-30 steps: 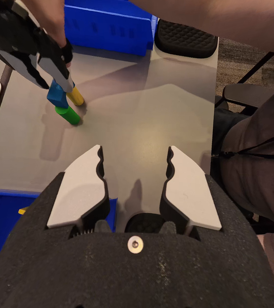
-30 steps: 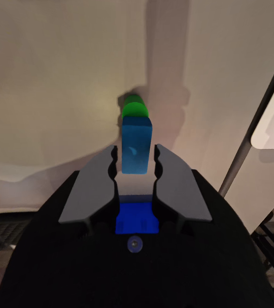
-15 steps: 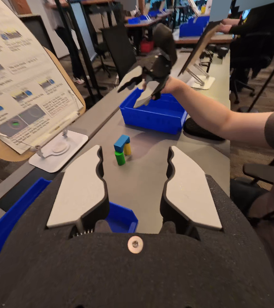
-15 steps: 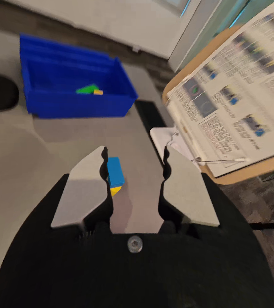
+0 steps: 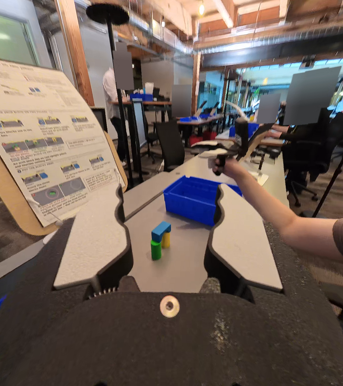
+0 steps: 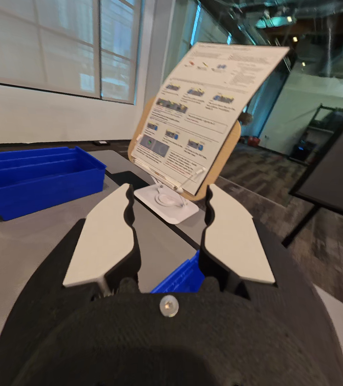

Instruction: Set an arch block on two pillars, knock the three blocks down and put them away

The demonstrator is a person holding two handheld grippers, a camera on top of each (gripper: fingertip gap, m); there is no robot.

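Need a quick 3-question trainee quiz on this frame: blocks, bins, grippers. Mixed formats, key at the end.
1. True or false: the blue arch block rests on the green pillar and the yellow pillar.
2. Multiple choice: the right gripper is A) gripping the arch, B) raised above the far blue bin, empty, C) inside the bin.
3. Fill in: the left gripper is ____ and holds nothing.

Key: 1 true; 2 B; 3 open.
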